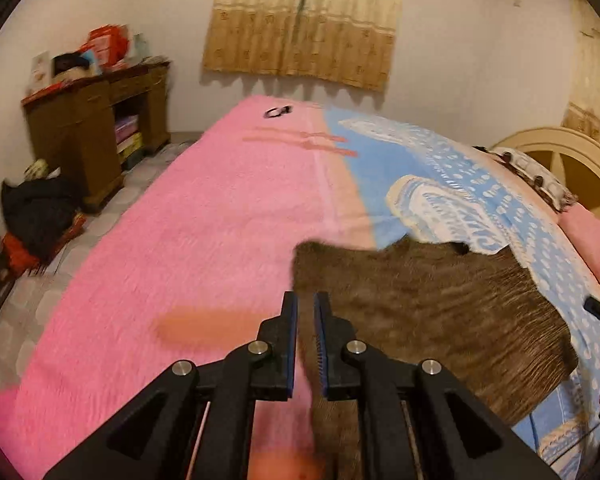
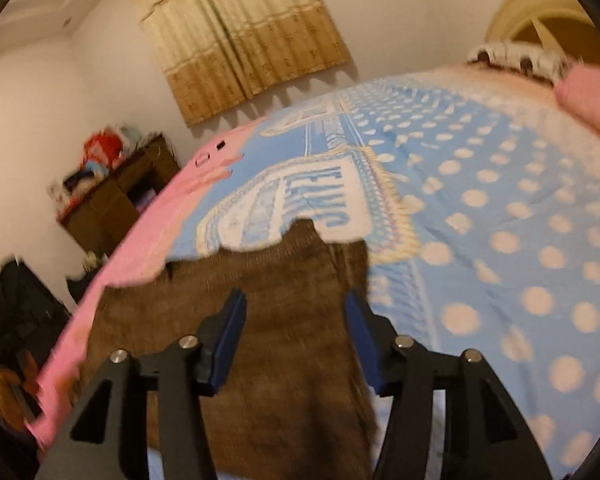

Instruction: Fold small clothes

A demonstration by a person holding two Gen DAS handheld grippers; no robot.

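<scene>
A wooden cabinet [image 1: 96, 128] stands at the upper left of the left wrist view, its top heaped with red and white clutter too blurred to name. Below it at the left edge a dark bundle [image 1: 40, 216] lies on the tiled floor. A tan curtain [image 1: 304, 20] hangs at top centre, and a cream headboard [image 1: 560, 160] curves in at the right edge. A small black object [image 1: 278, 111] lies far up on the bed cover [image 1: 204, 216], pink on its left half and blue with pale dots on the right; what it is cannot be made out.

The brown garment [image 1: 440, 308] lies on the bed in the lower right of this view, its near edge running down between the black arms of the left hand-held gripper [image 1: 305, 312]. Those jaws are drawn nearly together with brown cloth in the narrow gap, apparently pinching it.

In the right wrist view the brown garment [image 2: 260, 320] fills the lower centre, smeared by motion blur, its bottom cut off by the frame. The right hand-held gripper [image 2: 296, 312] has its jaws wide apart above the cloth; whether they touch it cannot be told. A pink pillow [image 2: 592, 96] sits at the upper right.
</scene>
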